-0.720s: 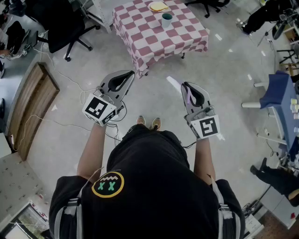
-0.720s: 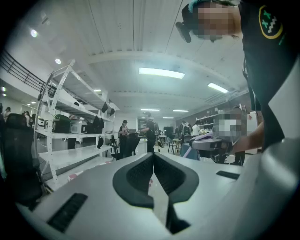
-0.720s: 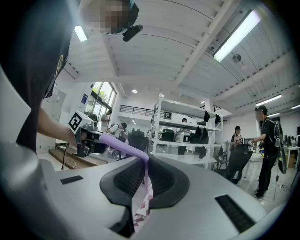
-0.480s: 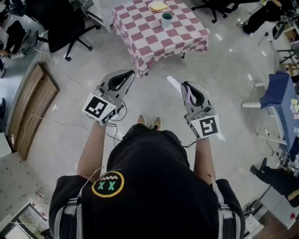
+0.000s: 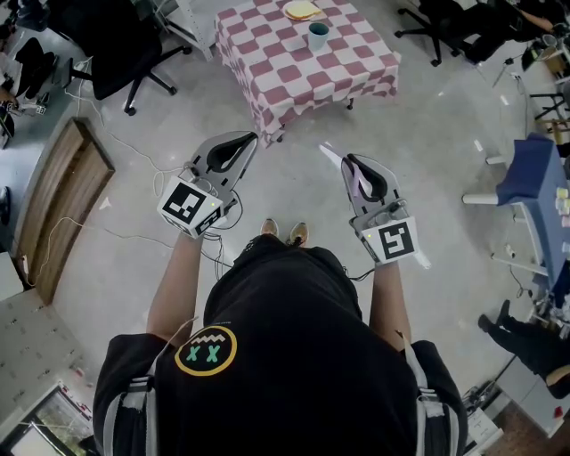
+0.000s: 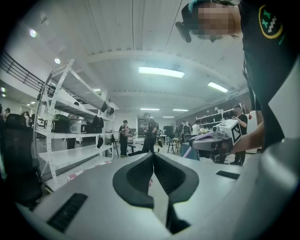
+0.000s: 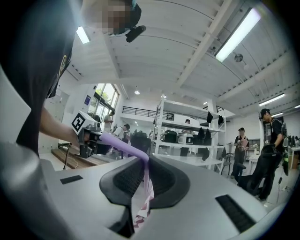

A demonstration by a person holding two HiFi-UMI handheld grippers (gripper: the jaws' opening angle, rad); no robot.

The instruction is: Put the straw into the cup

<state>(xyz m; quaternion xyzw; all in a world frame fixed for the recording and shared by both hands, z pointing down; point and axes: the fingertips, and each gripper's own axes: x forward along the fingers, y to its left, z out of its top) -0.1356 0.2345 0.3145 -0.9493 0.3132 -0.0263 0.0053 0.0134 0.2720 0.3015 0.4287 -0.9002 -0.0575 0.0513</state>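
Note:
A teal cup [image 5: 318, 36] stands on a table with a red-and-white checked cloth [image 5: 303, 67], well ahead of me across the floor. My right gripper [image 5: 350, 161] is held level at waist height, shut on a purple straw [image 7: 121, 143]. The straw sticks out to the left of the jaws; its pale end [image 5: 329, 154] shows in the head view. In the right gripper view the straw bends down between the pads [image 7: 157, 176]. My left gripper [image 5: 250, 139] is level beside it, shut with nothing in it [image 6: 153, 155]. Both grippers are far from the cup.
A yellow plate [image 5: 303, 12] lies on the table behind the cup. A black office chair [image 5: 125, 49] stands to the left of it, a wooden board [image 5: 58, 205] lies on the floor at left, and a blue table [image 5: 534, 183] is at right. Cables [image 5: 134, 151] cross the floor.
Both grippers stay where they were, the straw still in the right one. Only a chair and a person at the top right have shifted.

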